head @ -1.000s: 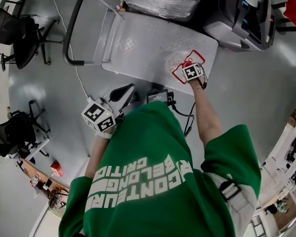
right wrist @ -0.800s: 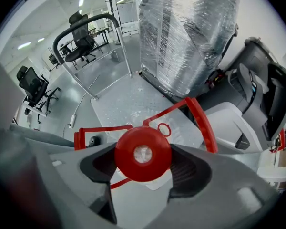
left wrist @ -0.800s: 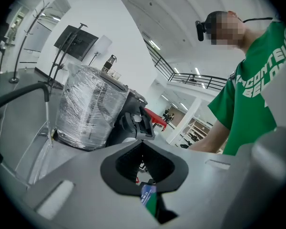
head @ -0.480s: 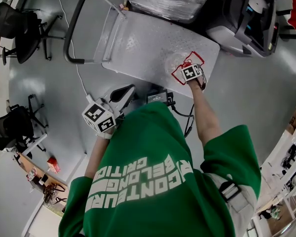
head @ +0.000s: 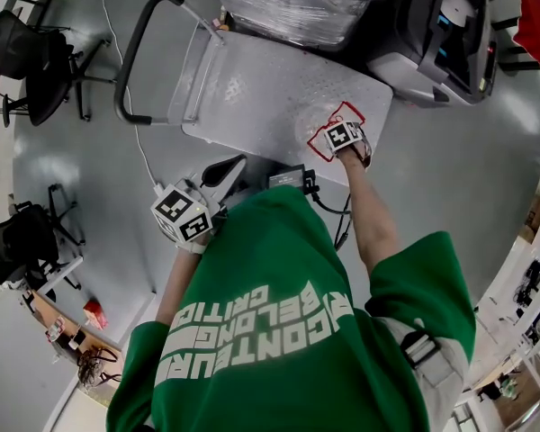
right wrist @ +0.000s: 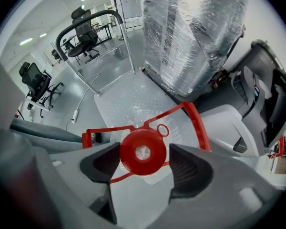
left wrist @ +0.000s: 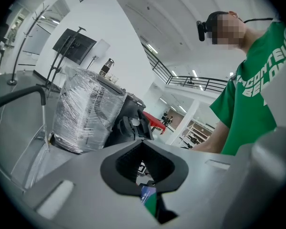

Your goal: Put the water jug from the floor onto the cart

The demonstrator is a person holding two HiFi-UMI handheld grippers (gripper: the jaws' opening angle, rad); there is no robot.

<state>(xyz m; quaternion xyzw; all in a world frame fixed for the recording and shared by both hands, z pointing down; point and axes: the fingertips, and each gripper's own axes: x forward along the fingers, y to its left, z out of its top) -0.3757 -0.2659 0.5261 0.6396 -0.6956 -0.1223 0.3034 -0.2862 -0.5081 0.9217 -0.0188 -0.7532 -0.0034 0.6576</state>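
Right gripper (right wrist: 143,162) grasps red screw cap (right wrist: 143,151) of clear plastic water jug (right wrist: 149,178) at 4 o'clock corner of silver metal cart (head: 252,97); left gripper (left wrist: 144,163) clenched, empty.

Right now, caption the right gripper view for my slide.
Right tongs clamp the water jug by its red cap over the cart deck, beside a plastic-wrapped load.

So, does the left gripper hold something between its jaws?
No, in the left gripper view the left gripper has its jaws closed together, with nothing held between them.
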